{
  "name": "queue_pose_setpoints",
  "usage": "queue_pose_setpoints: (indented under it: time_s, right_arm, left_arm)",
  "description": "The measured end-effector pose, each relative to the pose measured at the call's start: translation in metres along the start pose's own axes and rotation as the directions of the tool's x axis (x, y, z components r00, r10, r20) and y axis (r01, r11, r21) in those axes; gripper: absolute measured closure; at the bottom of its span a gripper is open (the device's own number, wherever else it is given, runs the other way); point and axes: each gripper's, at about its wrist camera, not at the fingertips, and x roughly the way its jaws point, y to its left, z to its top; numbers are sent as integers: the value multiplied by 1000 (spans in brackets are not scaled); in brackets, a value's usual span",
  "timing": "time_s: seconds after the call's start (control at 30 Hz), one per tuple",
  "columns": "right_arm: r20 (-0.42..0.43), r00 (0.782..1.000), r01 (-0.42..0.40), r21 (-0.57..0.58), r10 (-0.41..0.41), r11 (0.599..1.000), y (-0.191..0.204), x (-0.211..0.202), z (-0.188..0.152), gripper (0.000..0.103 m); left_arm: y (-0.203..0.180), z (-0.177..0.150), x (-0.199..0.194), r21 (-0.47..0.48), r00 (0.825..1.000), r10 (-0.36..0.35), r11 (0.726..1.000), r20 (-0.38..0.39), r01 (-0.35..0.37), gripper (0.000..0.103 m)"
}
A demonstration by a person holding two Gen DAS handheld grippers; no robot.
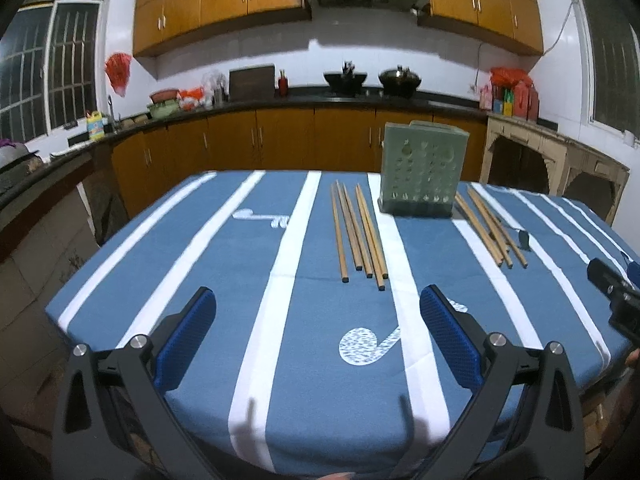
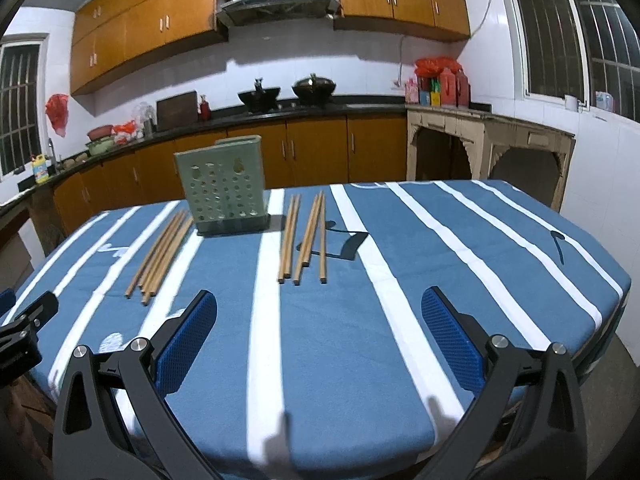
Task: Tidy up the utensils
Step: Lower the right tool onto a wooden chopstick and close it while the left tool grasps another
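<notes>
Both claws hang released and empty over the near edge of the bench (image 1: 200, 264). Ahead of the left claw (image 1: 318, 312) lie five chopsticks (image 1: 360, 232); ahead of the right claw (image 2: 319, 312), another bundle (image 2: 306, 236). The green holder (image 1: 422, 168) stands upright between the bundles, toward the far edge.
</notes>
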Motion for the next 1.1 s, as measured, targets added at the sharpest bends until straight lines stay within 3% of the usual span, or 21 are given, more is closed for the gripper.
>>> queue_pose_setpoints:
  time_s: [0.27, 0.3, 0.43, 0.63, 0.9, 1.1]
  right_arm:
    - [-209, 977, 43, 37, -34, 998, -20, 74, 35, 4]
    - [-222, 975, 40, 46, -29, 998, -24, 82, 37, 8]
    - [-300, 954, 32, 67, -11, 997, -29, 120, 49, 39]
    - [-400, 916, -14, 69, 41, 998, -19, 169, 52, 66]
    - [-464, 885, -27, 28, 37, 999, -9, 197, 46, 81]
    - [-436, 900, 0, 5, 3, 1000, -13, 191, 44, 95]
  left_arm:
    - [29, 31, 61, -63, 992, -23, 998, -127, 15, 4]
    - [33, 35, 68, -69, 990, -20, 998, -137, 11, 4]
    - [41, 49, 96, -75, 984, -10, 997, -176, -3, 4]
    - [40, 59, 126, -59, 972, -54, 997, -230, 42, 27]
    - [35, 61, 155, -78, 950, -115, 992, -289, 97, 42]
    - [28, 61, 171, -79, 934, -154, 988, -323, 135, 52]
